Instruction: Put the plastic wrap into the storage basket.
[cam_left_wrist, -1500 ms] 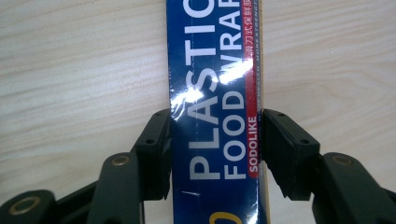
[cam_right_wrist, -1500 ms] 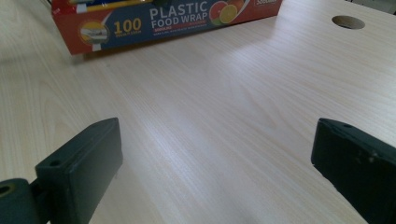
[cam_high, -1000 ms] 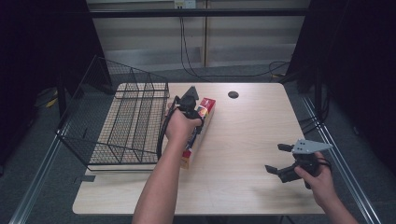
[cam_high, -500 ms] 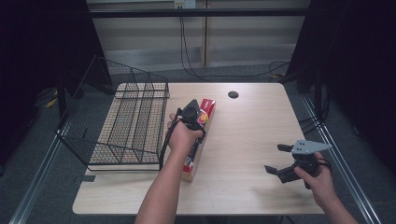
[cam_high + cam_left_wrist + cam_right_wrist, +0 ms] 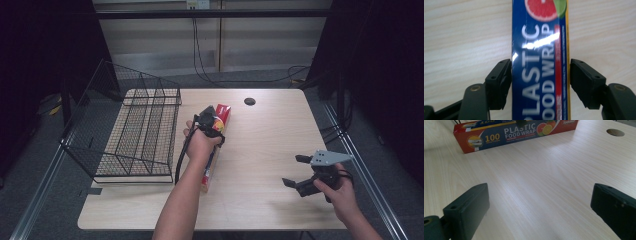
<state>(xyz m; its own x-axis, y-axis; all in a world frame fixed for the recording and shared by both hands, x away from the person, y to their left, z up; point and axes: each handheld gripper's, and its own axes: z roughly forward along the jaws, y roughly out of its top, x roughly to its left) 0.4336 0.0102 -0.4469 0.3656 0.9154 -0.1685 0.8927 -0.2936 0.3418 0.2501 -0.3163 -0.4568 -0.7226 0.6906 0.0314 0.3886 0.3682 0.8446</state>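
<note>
A long red and blue box of plastic food wrap lies flat on the wooden table, just right of the wire basket. My left gripper reaches down over the middle of the box. In the left gripper view the box runs between the jaws of the left gripper. They have just been opening, and the pads stand at its sides with a thin gap on the right. My right gripper hovers wide open over bare table at the right, nothing between its jaws. Its view looks across at the box.
A black wire basket lies on the table's left side, its open lid leaning off to the left. A round cable hole sits near the far edge. Dark curtains flank the table, and cables hang behind it.
My left hand has come down and lowered the box from a raised tilt onto the table. The right hand has stayed put.
</note>
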